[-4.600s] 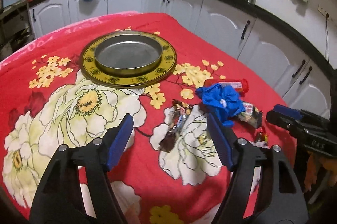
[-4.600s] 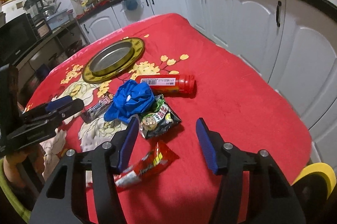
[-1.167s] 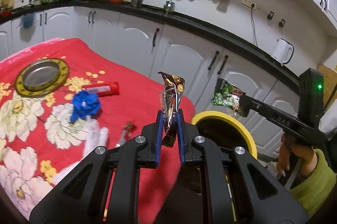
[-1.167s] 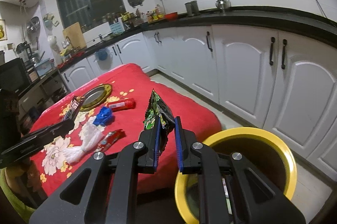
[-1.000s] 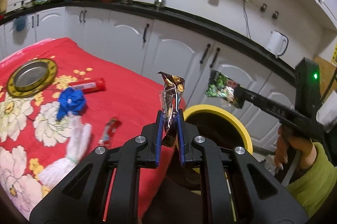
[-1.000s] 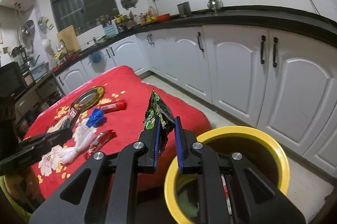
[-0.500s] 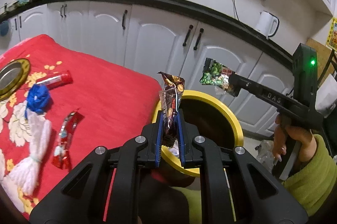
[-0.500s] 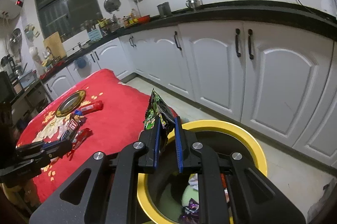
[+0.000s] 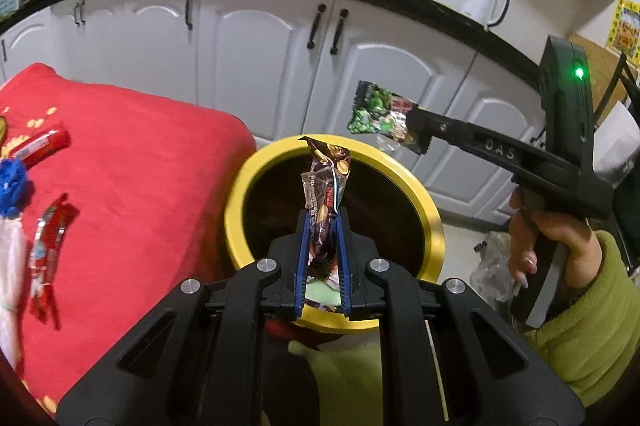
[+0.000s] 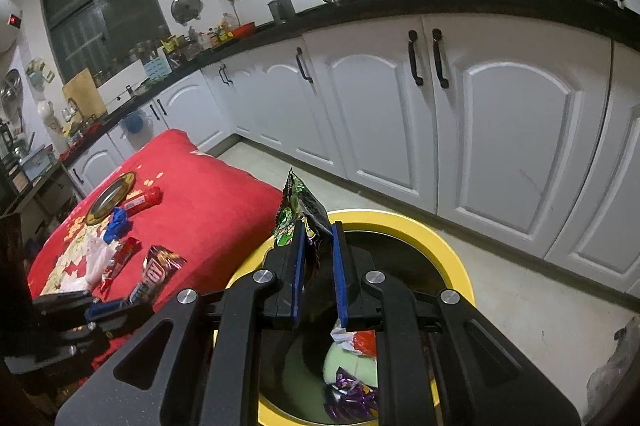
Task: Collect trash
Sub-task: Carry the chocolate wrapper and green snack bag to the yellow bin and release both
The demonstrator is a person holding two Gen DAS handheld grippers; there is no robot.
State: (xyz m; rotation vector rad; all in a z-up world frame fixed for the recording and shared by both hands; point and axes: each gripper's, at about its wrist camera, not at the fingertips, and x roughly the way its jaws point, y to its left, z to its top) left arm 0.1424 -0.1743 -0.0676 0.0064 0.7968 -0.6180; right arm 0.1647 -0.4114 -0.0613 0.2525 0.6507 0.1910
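Observation:
My left gripper is shut on a brown candy wrapper and holds it over the yellow-rimmed bin. My right gripper is shut on a green snack bag above the same bin, which holds several wrappers inside. In the left wrist view the right gripper holds the green bag past the bin's far rim. In the right wrist view the left gripper with the brown wrapper shows at the lower left.
The red-clothed table beside the bin carries a red wrapper, a blue glove, a white cloth, a red tube and a round metal tray. White cabinets line the wall behind.
Both grippers have carried their wrappers away from the table to over the bin. The bin now sits larger and closer under both grippers.

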